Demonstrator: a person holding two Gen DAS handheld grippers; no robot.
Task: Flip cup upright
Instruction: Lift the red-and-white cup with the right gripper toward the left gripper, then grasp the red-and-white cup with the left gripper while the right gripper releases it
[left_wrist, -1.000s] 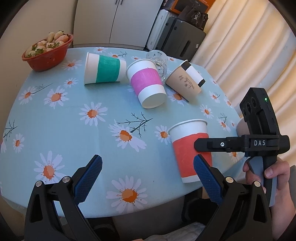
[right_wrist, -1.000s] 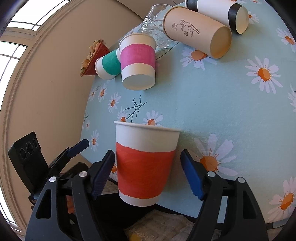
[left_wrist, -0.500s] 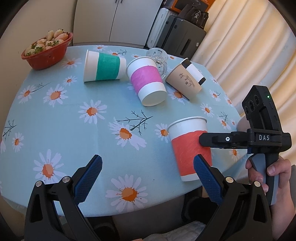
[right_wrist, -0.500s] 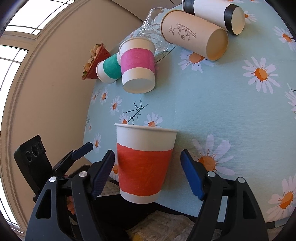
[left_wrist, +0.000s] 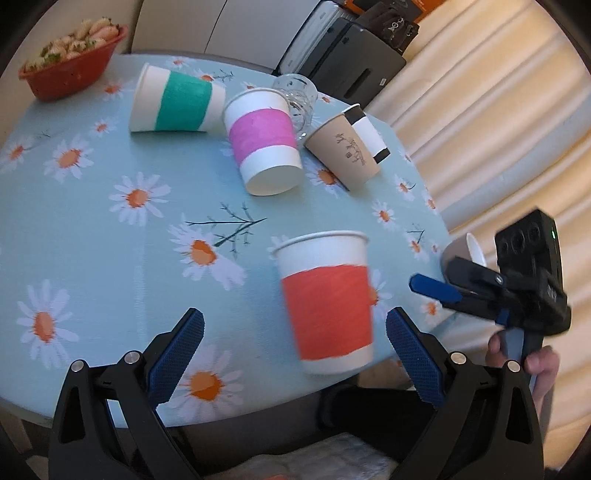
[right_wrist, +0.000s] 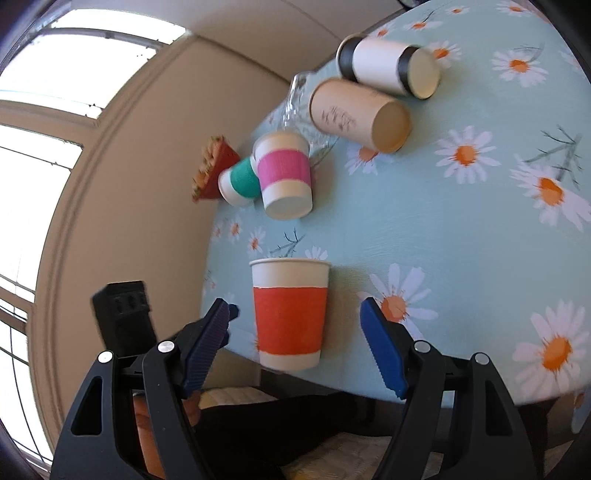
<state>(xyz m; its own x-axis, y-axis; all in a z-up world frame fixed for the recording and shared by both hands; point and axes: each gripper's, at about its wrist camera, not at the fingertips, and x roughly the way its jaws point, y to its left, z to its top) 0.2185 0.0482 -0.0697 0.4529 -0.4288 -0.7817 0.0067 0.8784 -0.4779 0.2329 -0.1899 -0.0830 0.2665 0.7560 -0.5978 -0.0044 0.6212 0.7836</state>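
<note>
The orange-banded paper cup (right_wrist: 290, 314) stands rim-up at the table's (right_wrist: 461, 229) near edge, low and centre in the right wrist view, between the spread fingers of your right gripper (right_wrist: 295, 347) — neither pad touches it. Your left gripper (left_wrist: 291, 354) is also spread wide and holds nothing; the cup sits toward its right finger. Its base looks close to the edge, so draw the right gripper straight back without brushing the wall — a light paper cup tips easily.
</note>
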